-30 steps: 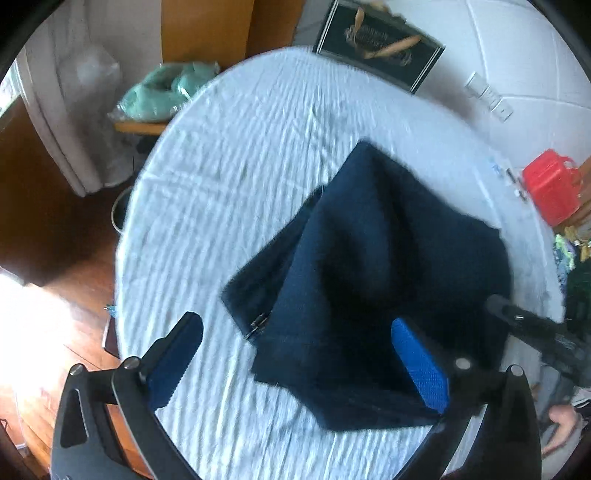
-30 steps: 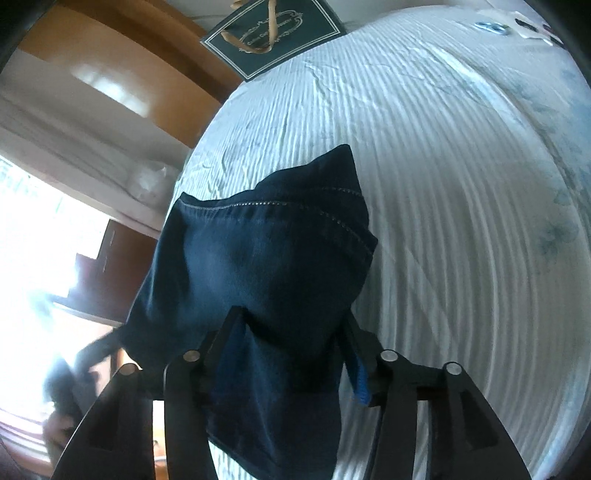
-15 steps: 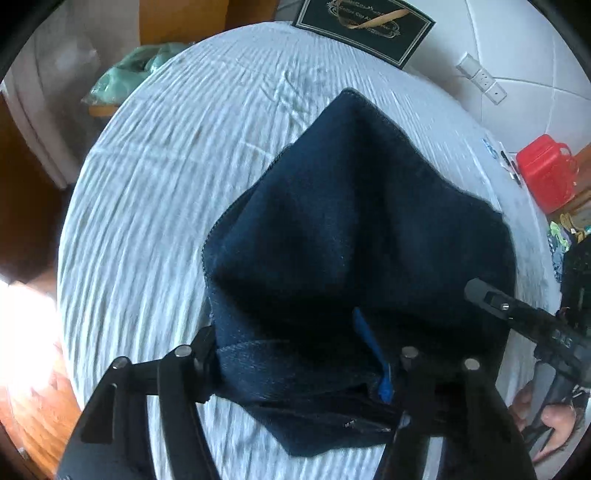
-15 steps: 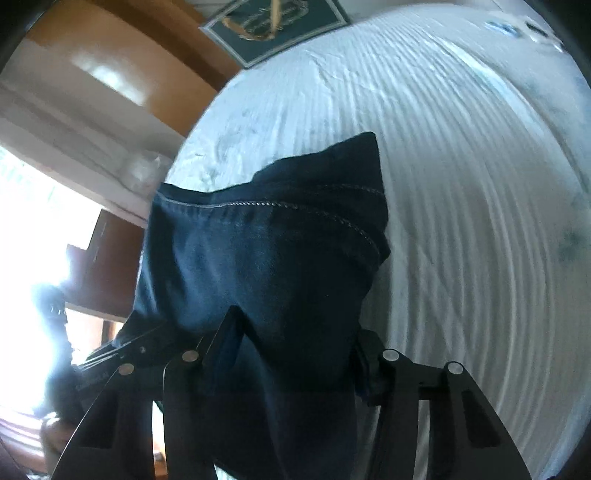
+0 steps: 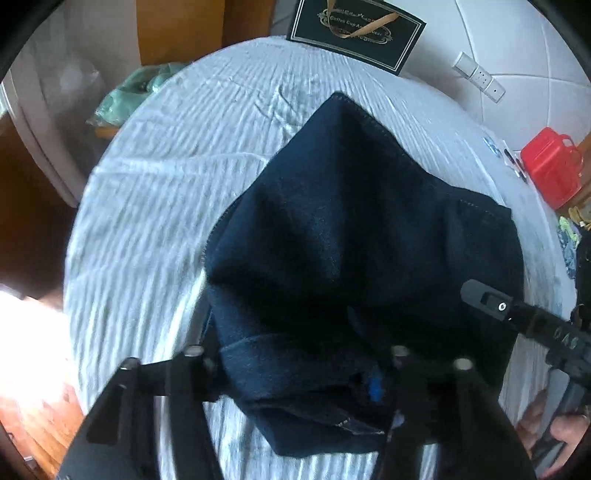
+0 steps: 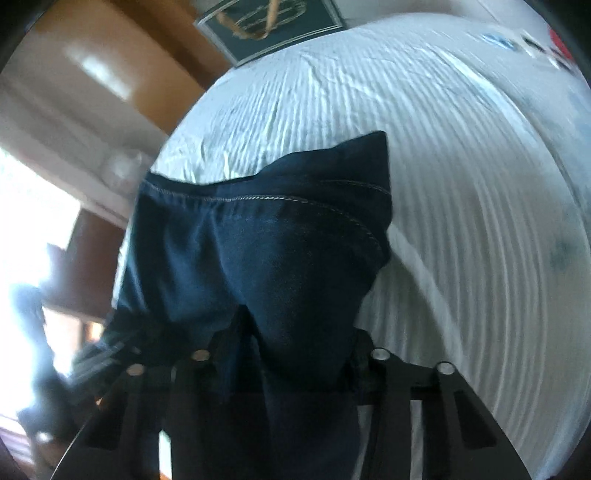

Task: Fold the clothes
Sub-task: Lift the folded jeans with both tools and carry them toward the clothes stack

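Dark denim garment point(image 5: 362, 258), looks like jeans or denim shorts, sits bunched and partly lifted over the bed point(image 5: 166, 206), which carries a white ribbed cover. Near edge is up off the cover; the far corner points toward the headboard side and seems to rest on the bed.

Left gripper point(image 5: 295, 373): jaws closing, the folded near edge of the denim is between them, and the fabric already bulges around the fingers, so I read it as a grip on the cloth. A blue pad just shows through a gap in the fabric.

Right gripper point(image 6: 288, 354): jaws also closing, with a thick fold of the denim running down between them and hanging past the fingers. Pads hidden by cloth, but the fabric is pinched in, so gripping the garment. In the left view the right gripper shows at the far right edge, a hand point(image 5: 561, 439) holding it.

Why held like this: both grippers take the same near edge at two spots, probably to lift and carry that edge over toward the far corner for a fold. Judged stage: early to mid fold, garment not flat yet.

Off to the side: a dark gift bag point(image 5: 358, 33) at the head of the bed, a red container point(image 5: 550, 170) right of the bed, green cloth point(image 5: 136, 92) on a stand at left. None is in the way.
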`<state>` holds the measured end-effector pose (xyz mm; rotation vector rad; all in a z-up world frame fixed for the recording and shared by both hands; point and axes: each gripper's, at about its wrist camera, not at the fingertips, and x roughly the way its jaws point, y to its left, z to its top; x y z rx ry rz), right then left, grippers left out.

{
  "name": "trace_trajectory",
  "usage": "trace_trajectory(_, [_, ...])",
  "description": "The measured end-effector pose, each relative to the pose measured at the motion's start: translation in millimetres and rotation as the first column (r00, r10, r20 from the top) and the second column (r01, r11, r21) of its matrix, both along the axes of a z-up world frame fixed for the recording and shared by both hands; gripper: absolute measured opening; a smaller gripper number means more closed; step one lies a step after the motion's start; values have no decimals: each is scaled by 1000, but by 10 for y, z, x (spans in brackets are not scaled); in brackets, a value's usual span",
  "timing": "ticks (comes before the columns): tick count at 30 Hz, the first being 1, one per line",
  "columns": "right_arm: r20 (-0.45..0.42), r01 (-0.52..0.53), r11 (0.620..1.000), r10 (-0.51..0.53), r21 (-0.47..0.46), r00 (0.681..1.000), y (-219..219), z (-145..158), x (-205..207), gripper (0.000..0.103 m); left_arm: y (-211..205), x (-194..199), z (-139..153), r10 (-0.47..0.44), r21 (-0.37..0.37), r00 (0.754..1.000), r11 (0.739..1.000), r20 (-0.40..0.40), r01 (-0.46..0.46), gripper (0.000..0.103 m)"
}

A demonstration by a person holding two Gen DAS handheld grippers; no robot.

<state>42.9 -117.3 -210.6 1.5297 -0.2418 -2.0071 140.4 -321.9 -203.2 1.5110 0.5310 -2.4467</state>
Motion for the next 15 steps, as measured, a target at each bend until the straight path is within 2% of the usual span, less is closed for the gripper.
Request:
trace_trajectory(1, [12,16,999,-15,-33,1000,65,50,45,32,49,26,75,-9,-20,1000,1000,-7,9,38])
trace_trajectory(3, [3,28,996,-28,-89,1000,177,220,154,30,129,53,263,-33,-37,999,999,-33,31,35])
trace_trajectory(6, [-26,29,989,-33,-148,999,283,492,201,29,192,36,587,-68,-34,993,997,-96,65,34])
trace_trajectory(9, [-96,36,979,-56,-200,994,476,885,203,29,267,39,908,-110,-49,980,993,-164,103,34])
trace_trajectory(15, [-225,85,973,-134,-213,965,923,1484,154,29,726,-277,1354,-214,-47,942,977,-257,209,34])
